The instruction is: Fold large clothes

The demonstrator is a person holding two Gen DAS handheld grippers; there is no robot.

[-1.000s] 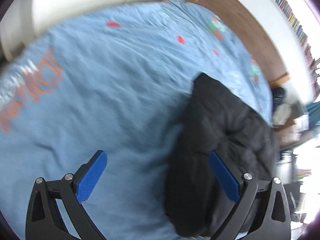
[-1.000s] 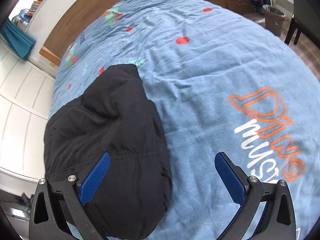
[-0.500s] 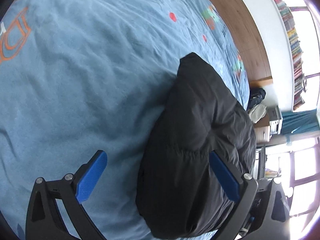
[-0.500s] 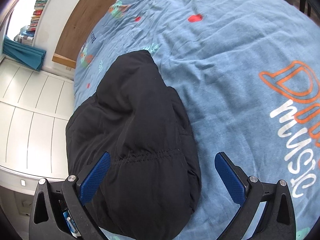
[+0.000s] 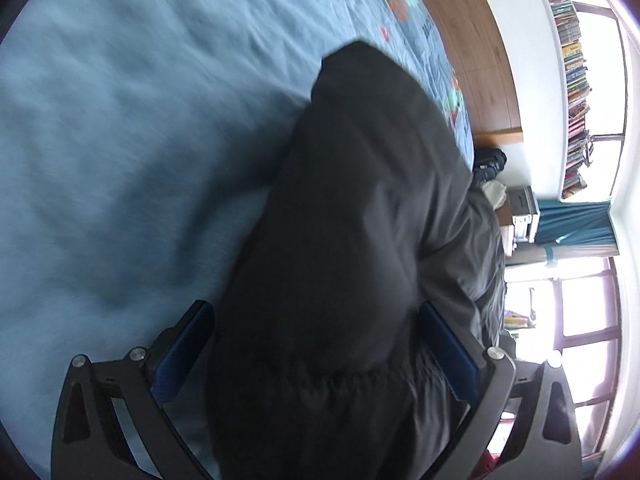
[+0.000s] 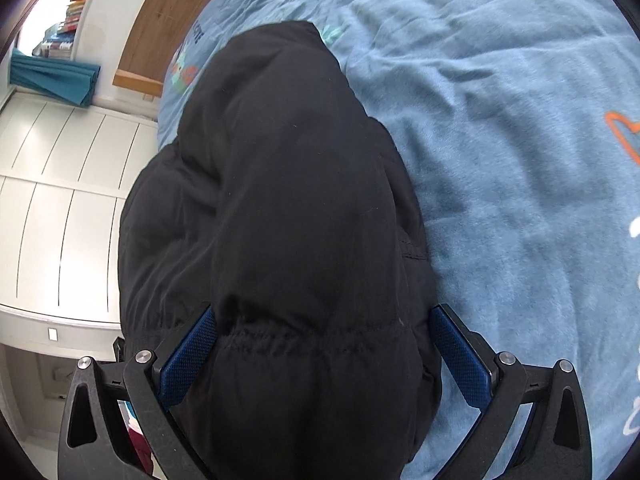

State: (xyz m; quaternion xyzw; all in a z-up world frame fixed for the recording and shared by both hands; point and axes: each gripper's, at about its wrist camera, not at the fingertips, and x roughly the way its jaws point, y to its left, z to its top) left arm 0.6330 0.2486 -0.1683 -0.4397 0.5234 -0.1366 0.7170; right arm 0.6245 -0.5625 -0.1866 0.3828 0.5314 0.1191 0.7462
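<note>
**Both tongs set around the hem of the jacket, ready to grip**

The black padded jacket (image 6: 288, 208) lies bunched lengthwise on the blue bedspread (image 6: 520, 140), close to the side edge of the bed that faces the white cupboard fronts (image 6: 60, 208), its far end pointing toward the wooden headboard (image 5: 472, 40).

The right tongs (image 6: 324, 356) stand spread, the blue pads on either side of the gathered, elastic-stitched hem; fabric fills the gap between them, but they have not pressed together on it. The left tongs (image 5: 320, 356) are likewise spread around the near end of the same garment, one pad over bedspread, the other against the fabric. This view is blurred, so contact there is hard to judge.

The step in hand looks like the approach to a grasp at the hem. The next move probably calls for both tongs to pinch a full thickness of the puffy cloth, then lift and carry the hem toward the far end. Slippery padding may slide out of a shallow bite.
</note>
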